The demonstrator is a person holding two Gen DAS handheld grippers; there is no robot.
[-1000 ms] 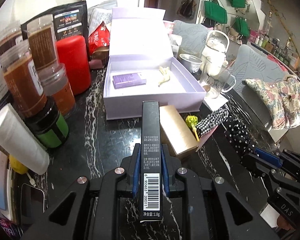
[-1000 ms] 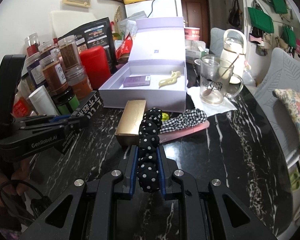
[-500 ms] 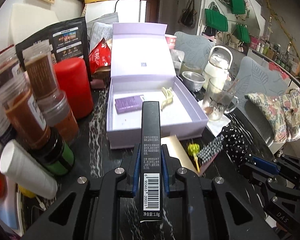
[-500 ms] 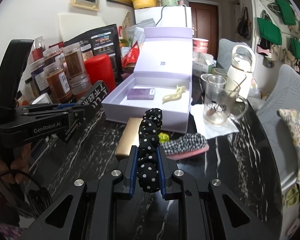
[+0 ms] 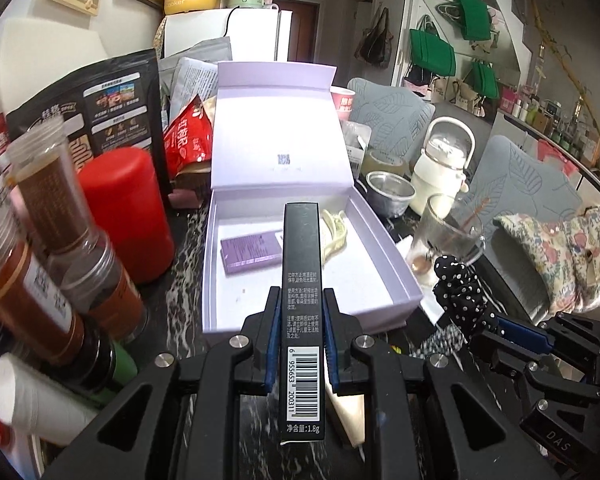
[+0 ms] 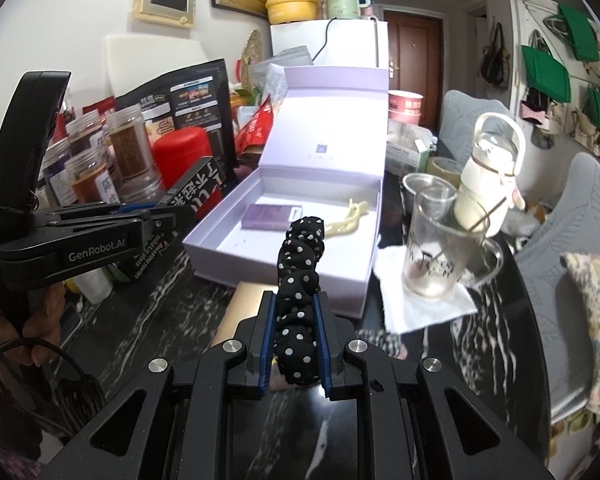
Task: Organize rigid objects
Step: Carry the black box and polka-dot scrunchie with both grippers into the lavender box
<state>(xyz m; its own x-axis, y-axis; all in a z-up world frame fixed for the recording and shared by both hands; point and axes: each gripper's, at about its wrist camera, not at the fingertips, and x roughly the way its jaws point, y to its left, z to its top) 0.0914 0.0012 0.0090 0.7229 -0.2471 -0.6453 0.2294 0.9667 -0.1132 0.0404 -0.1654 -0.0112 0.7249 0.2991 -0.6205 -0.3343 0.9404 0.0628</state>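
Observation:
My left gripper is shut on a long black carton with a barcode, held above the front edge of the open lilac gift box. The box holds a small purple carton and a cream hair clip. My right gripper is shut on a black polka-dot headband, raised in front of the same box. The left gripper and its carton show at the left of the right wrist view. A gold box lies on the table below.
Spice jars, a red canister and a black pouch crowd the left. A glass mug on a white napkin, a white bottle and a steel cup stand right of the box. A checked cloth lies nearby.
Both grippers have risen and moved forward toward the lilac box, each still holding its object. The black carton now reaches over the box's front.

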